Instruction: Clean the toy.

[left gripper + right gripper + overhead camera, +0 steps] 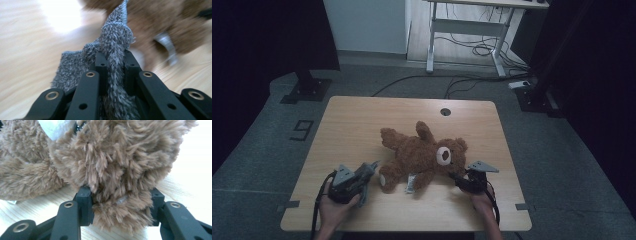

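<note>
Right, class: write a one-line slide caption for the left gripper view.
Left gripper clamps a grey fuzzy cloth, brown teddy bear blurred behind.

Brown teddy bear (422, 155), white muzzle; grey fuzzy cloth (115, 50); black grippers; light wood table (362, 120).

**Black Jaws, Grey Plates, Bare Forearms**

Two hand-held grippers, both matt black. Left gripper (362, 176) topped by a grey three-cornered plate; the same kind of plate on the right gripper (460, 178), lying flat and pale against the dark body. Black cable trailing back from each, looping beside the wrists. Seen close up, left gripper (116, 62): two squared black fingers on angular link arms, each arm set with brass-coloured ringed rivets and small round holes. Right gripper (120, 197): the same blocky black fingers, the same brass eyelets at the link joints, dull plastic sheen on the flat faces. Forearms bare, no sleeves or gloves visible.
</note>
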